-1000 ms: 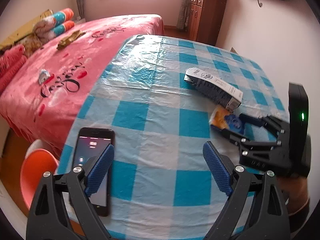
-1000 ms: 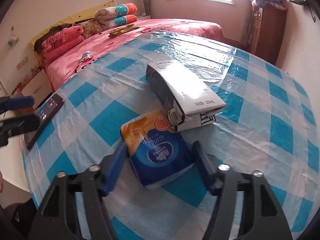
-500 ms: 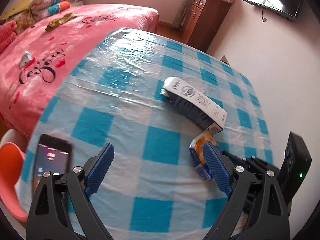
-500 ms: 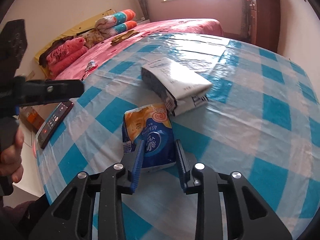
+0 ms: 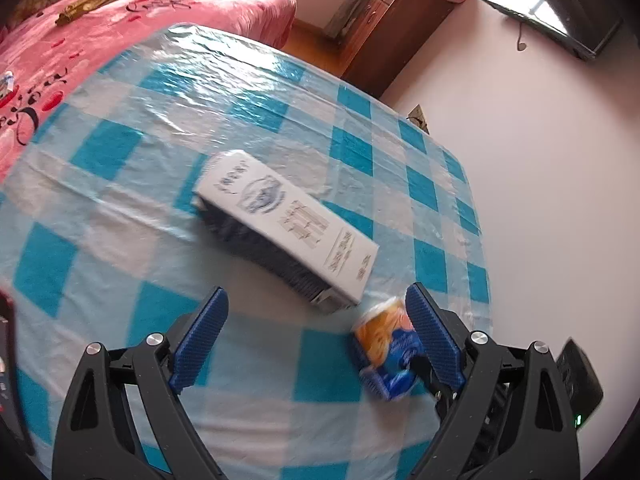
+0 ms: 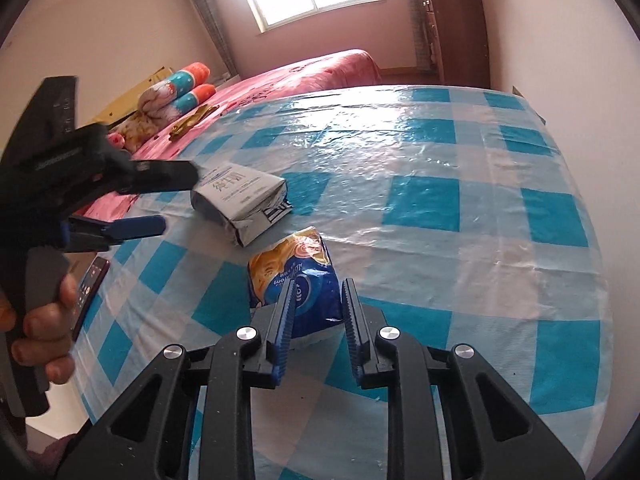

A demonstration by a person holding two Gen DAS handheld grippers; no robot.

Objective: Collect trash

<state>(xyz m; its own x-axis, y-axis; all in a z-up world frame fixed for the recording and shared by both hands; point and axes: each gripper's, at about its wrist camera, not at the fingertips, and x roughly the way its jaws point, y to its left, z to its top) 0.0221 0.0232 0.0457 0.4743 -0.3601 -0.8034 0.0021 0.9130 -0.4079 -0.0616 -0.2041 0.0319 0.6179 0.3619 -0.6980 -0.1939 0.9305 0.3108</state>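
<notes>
We clamp tissue pack in right gripper; left gripper spread wide, empty, milk carton ahead on surface.

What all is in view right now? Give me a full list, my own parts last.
tissue pack: 1, blue and orange, on the table, pinched at its near end by the right tongs
milk carton: 1, white with a dark side, lying flat mid-table, beyond the tissue pack
phone: 1, dark, screen lit, at the table's left edge
table: 1, blue and white checked plastic cover
bed: 1, pink, beyond the table
cabinet: 1, brown wood, by the far wall
TV: 1, black, on the wall
left tongs: 1, black with blue pads, open above the table
right tongs: 1, black with blue pads, shut on the tissue pack
</notes>
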